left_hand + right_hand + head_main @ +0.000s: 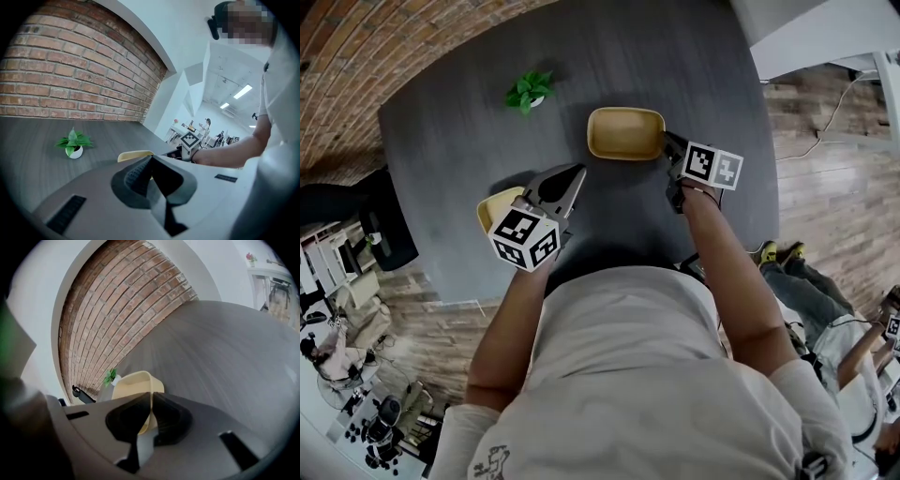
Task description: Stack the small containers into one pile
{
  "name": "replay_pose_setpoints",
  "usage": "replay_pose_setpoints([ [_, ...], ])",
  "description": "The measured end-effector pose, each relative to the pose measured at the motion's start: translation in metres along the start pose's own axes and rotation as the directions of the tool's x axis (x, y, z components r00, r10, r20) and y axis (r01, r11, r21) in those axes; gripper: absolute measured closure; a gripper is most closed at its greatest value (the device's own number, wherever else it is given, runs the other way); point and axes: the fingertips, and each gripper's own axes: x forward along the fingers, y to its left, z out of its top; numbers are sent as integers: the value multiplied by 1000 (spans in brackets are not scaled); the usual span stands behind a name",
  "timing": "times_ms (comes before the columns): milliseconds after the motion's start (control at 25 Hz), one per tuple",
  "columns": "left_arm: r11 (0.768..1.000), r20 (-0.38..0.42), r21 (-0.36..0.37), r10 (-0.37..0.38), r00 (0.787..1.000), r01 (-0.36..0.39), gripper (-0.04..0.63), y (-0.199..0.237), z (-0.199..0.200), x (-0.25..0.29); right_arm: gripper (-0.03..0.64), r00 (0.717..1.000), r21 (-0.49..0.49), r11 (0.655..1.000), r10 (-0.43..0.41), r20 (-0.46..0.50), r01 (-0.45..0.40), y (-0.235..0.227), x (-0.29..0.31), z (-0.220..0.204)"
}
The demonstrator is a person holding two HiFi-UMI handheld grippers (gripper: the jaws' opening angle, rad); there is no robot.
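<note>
The right gripper [667,144] is clamping its jaws on the right wall of the yellow container [623,131], which is sitting mid-table [450,131]. The left gripper [577,173] is hovering with jaws pressed together (nothing between them). A second yellow container [495,208] is lying partly under its body.

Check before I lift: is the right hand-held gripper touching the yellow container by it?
Touching. The right gripper view shows the right hand-held gripper clamped on the yellow container at its near wall.
</note>
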Motion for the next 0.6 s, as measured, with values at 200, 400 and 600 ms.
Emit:
replay_pose_setpoints([
  [200,1000,19,17,5,1000,-6,584,-9,5,-9,595,1000,-39,999,7,12,-7,9,-13,1],
  [400,999,50,41,3,999,-5,584,-17,10,-19,595,999,-85,996,18,40,-15,25,-26,6],
  [600,998,83,68,-2,997,-4,584,-26,14,-34,595,998,-134,991,23,64,-14,43,-44,4],
])
